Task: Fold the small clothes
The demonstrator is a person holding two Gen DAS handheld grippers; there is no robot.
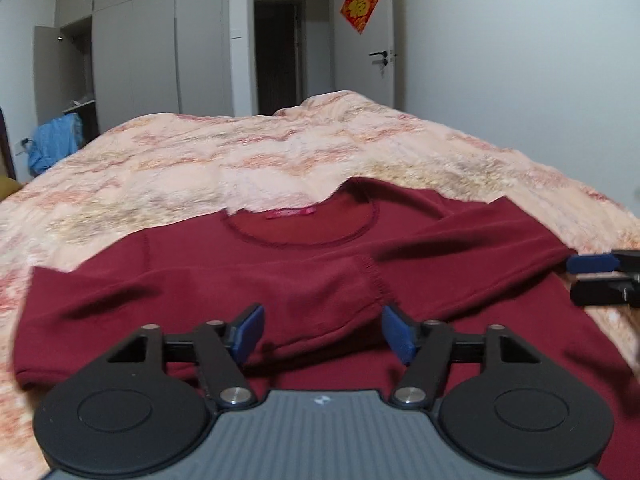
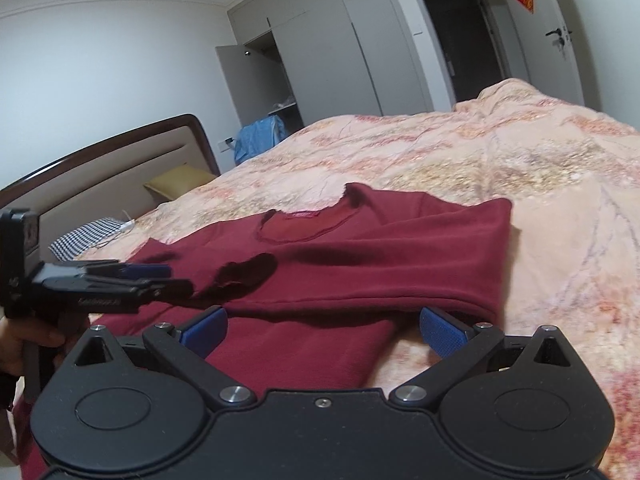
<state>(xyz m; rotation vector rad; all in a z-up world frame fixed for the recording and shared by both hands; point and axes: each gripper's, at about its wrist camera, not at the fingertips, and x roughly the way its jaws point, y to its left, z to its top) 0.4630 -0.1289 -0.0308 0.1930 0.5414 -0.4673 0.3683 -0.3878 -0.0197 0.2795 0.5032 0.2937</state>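
My view: dark red sweater [image 1: 304,280] flat on floral quilt [image 1: 200,168], neckline [image 1: 304,226] away from me, hem nearest; long axis runs from my grippers toward far bed edge. Right sleeve [image 2: 360,264] folded across chest, cuff [image 2: 244,272] near centre. My left gripper [image 1: 322,334] spread wide, empty, low over front of sweater. My right gripper [image 2: 322,330] also wide apart, empty, at sweater's right edge below folded sleeve.
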